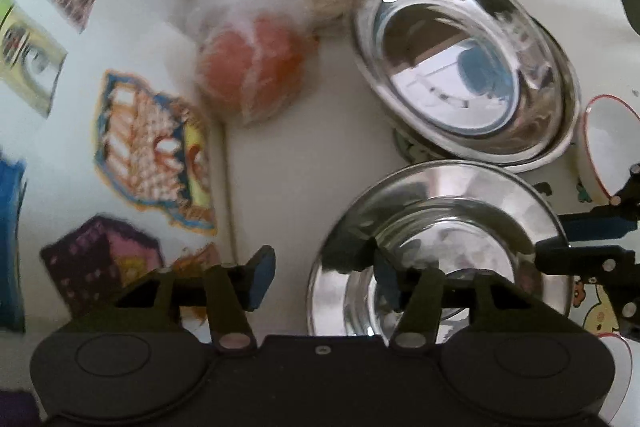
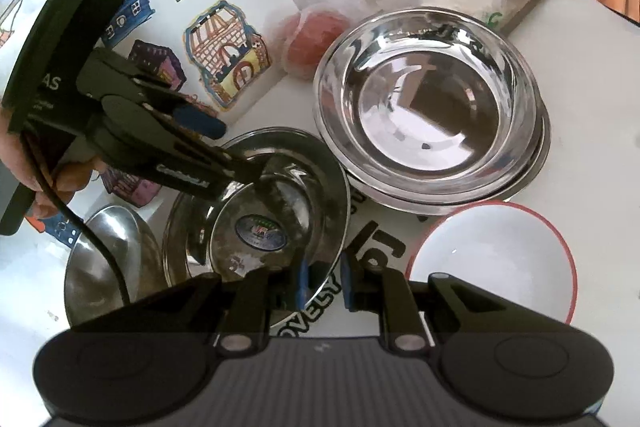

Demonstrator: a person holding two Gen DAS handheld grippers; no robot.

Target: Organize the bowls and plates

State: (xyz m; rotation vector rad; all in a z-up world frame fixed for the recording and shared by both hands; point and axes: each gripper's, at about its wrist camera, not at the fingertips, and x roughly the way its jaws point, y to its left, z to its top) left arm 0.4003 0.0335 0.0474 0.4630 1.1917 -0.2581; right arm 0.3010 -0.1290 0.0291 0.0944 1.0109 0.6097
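Steel bowl (image 2: 256, 211) sat between both grippers | right gripper (image 2: 324, 285) narrow, clamped on its near rim | left gripper (image 1: 320, 279) half wide, one finger (image 1: 386, 279) inside bowl, gripping nothing.

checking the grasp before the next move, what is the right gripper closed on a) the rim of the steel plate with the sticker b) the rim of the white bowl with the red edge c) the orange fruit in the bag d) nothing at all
a: in the right wrist view the right gripper has its jaws pinched on the near rim of the stickered steel plate, while the white bowl sits untouched beside it.
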